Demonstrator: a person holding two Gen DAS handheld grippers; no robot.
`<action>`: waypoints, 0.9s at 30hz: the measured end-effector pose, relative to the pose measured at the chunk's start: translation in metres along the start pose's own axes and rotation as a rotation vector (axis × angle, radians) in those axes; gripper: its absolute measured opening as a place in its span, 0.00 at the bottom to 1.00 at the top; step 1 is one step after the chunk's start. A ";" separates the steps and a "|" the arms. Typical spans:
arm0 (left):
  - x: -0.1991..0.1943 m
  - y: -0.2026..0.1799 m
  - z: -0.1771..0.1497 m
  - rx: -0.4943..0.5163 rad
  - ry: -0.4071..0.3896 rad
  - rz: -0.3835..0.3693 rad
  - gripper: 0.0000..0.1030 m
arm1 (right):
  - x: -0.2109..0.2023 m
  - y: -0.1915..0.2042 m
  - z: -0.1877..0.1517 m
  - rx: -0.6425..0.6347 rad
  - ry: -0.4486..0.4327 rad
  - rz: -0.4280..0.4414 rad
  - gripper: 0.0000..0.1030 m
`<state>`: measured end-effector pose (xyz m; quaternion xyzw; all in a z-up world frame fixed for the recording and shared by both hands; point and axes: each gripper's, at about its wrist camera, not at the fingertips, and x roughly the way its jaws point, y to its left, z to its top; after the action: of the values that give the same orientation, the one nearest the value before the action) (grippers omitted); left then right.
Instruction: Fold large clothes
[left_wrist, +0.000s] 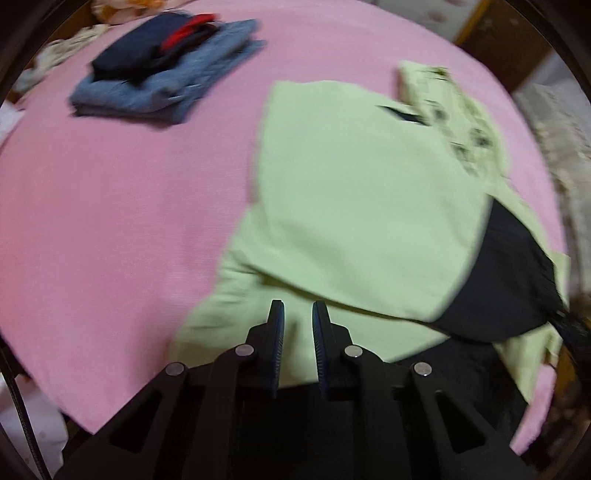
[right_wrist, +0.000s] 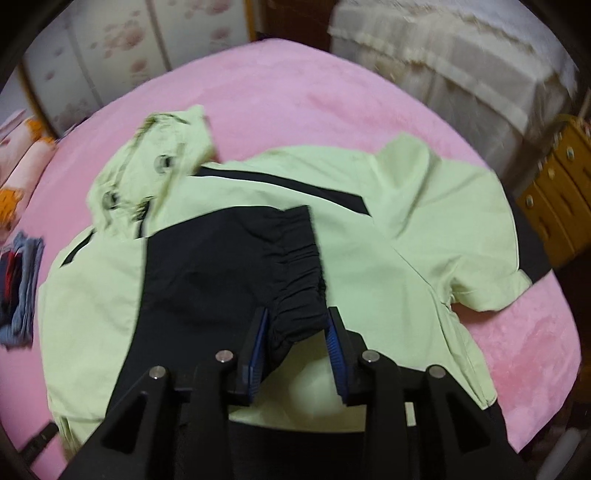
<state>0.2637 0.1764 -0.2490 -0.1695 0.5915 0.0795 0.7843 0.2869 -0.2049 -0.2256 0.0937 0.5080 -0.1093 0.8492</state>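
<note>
Pink bed (right_wrist: 332, 110) carries everything. On it lies the light green jacket (right_wrist: 388, 236), spread face-up with hood (right_wrist: 159, 158) toward the far side; one sleeve is folded across the body so its black cuff (right_wrist: 291, 258) rests on the chest. Far corner of the bed: a stack of folded clothes (left_wrist: 166, 74), denim under dark items, well apart from the jacket. Right tongs (right_wrist: 297, 314) are parted, with the gathered black cuff lying between the fingers; whether the pads actually touch cloth cannot be told, frames blurred. Left tongs (left_wrist: 298, 306) hover above the near green hem, slightly parted, nothing in them. Judgement: sleeve-in fold in hand, task roughly midway for this garment. To do it well: leave the cuff flat inside the body outline, lift straight clear so the elastic does not drag, then bring in the other sleeve (right_wrist: 472, 229) symmetrically before folding hem toward hood.
</note>
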 end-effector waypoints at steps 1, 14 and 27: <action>-0.001 -0.007 0.000 0.017 0.011 -0.037 0.12 | -0.008 0.006 -0.003 -0.020 -0.021 -0.010 0.30; 0.070 -0.094 0.041 0.160 0.213 -0.173 0.11 | 0.006 0.076 -0.041 -0.040 0.145 0.333 0.45; 0.073 0.023 0.074 -0.020 0.144 -0.077 0.04 | 0.053 0.020 -0.047 0.041 0.117 0.128 0.00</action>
<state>0.3437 0.2184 -0.3046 -0.2051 0.6386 0.0428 0.7404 0.2775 -0.1782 -0.2931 0.1494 0.5476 -0.0594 0.8212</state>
